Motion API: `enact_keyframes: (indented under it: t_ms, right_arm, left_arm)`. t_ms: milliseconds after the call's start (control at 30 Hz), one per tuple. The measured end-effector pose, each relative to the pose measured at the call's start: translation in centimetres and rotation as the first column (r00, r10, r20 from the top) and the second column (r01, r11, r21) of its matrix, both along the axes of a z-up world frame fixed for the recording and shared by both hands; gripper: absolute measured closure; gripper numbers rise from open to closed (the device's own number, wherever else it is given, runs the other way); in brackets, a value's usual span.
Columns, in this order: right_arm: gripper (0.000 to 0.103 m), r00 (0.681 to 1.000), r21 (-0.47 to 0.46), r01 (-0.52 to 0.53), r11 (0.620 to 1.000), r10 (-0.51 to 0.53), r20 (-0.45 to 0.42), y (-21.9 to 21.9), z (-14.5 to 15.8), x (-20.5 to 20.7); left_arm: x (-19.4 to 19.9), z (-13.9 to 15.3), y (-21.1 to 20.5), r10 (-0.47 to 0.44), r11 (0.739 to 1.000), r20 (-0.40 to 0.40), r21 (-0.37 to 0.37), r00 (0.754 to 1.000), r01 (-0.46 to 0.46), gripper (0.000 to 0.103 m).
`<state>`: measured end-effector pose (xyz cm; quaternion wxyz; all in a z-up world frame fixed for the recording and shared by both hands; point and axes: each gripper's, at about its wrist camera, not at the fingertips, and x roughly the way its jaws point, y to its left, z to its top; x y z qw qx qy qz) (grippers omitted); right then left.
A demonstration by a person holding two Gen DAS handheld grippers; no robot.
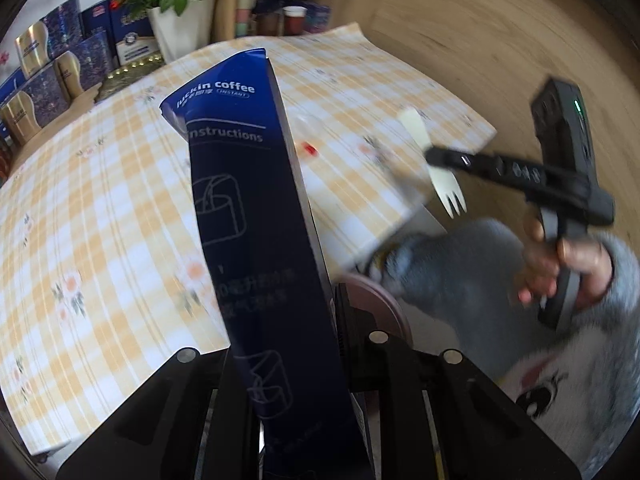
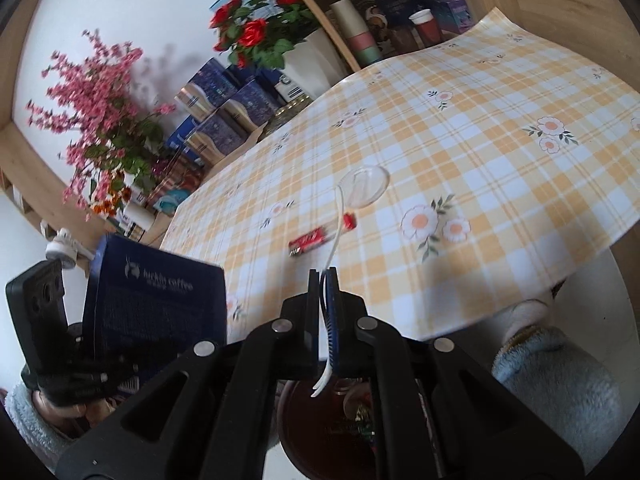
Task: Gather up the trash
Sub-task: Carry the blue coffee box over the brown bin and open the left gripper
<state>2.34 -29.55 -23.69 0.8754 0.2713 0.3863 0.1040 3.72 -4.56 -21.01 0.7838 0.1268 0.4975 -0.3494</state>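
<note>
A table (image 2: 500, 128) is covered with a yellow checked floral cloth. Wooden shelving (image 2: 316, 12) behind is filled with boxes, cups and potted flowers (image 2: 256, 32), seemingly artificial.

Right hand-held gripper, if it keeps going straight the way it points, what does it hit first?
Probably the red wrapper on the checked tablecloth, just ahead of the right hand-held gripper holding the white fork; depth is unclear.
</note>
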Motion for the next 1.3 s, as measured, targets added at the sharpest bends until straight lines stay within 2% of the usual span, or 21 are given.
enact_keyframes:
  t_ms: [200, 433, 667, 800, 967, 1167, 1300]
  right_arm:
    - [0.095, 0.999, -0.024, -0.032, 0.999, 0.032, -0.015, 1.3, -0.3, -2.3]
    - [0.095, 0.999, -0.037, -0.052, 0.998, 0.052, -0.007, 2.2, 0.1, -3.2]
    - [0.096, 0.998, -0.031, -0.055, 0.998, 0.054, -0.024, 2.1, -0.7, -3.0]
    - [0.096, 0.998, -0.024, -0.049, 0.999, 0.048, -0.036, 1.8, -1.2, -2.9]
    - [0.096, 0.998, -0.013, -0.031, 0.999, 0.03, -0.046, 1.0, -1.6, -2.8]
    - [0.096, 0.998, -0.013, -0.018, 1.0, 0.017, -0.055, 0.3, -2.0, -2.7]
    - [0.096, 0.998, -0.01, -0.007, 1.0, 0.006, -0.064, -0.1, -2.3, -2.7]
  left_arm:
    - [-5.3, -2.9, 0.2, -0.066, 0.997, -0.034, 0.041, 0.997, 0.067, 0.088]
    - [-8.2, -7.6, -0.6, -0.115, 0.985, -0.091, 0.118, 0.989, 0.125, 0.088]
    - [-7.6, -12.4, -1.7, -0.089, 0.973, -0.155, 0.197, 0.984, 0.119, 0.088]
    - [-6.8, -15.5, -3.1, -0.11, 0.944, -0.163, 0.29, 0.98, 0.154, 0.088]
    - [-5.4, -18.6, -4.3, -0.112, 0.914, -0.207, 0.363, 0.972, 0.183, 0.088]
    - [-4.2, -21.3, -5.1, -0.076, 0.901, -0.227, 0.402, 0.971, 0.164, 0.088]
    - [-3.4, -23.1, -5.1, -0.045, 0.881, -0.231, 0.449, 0.972, 0.147, 0.088]
